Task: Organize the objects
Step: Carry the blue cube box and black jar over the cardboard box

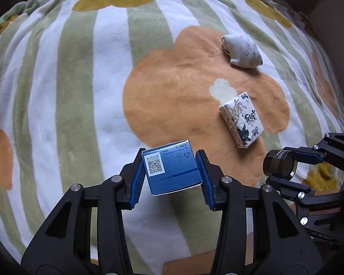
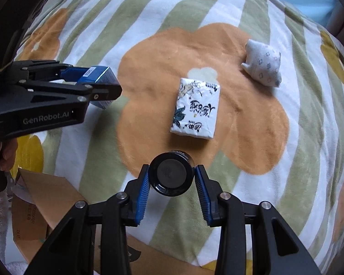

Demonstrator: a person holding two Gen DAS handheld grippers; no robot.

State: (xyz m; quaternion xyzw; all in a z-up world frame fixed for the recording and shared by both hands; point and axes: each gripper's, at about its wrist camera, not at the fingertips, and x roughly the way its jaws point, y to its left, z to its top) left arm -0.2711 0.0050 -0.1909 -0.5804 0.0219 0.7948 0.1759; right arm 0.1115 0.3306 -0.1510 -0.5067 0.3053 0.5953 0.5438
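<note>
My left gripper [image 1: 170, 171] is shut on a blue box [image 1: 172, 169] with a QR label and holds it above the blanket; the gripper also shows in the right wrist view [image 2: 101, 84] with the blue box [image 2: 103, 74]. My right gripper [image 2: 171, 176] is shut on a black round jar [image 2: 170, 175], held above the blanket; the gripper shows in the left wrist view [image 1: 284, 168] with the jar [image 1: 279, 165]. A white tissue pack with printed flowers [image 2: 196, 108] lies on the orange flower patch, also in the left wrist view [image 1: 240, 120]. A rolled white sock [image 2: 263, 67] lies beyond it, likewise in the left view [image 1: 242, 51].
A striped green and white blanket with orange and mustard flowers [image 1: 80, 80] covers the surface. An open cardboard box [image 2: 48, 197] sits at the near left edge under the right gripper; a piece of it shows in the left view [image 1: 190, 263].
</note>
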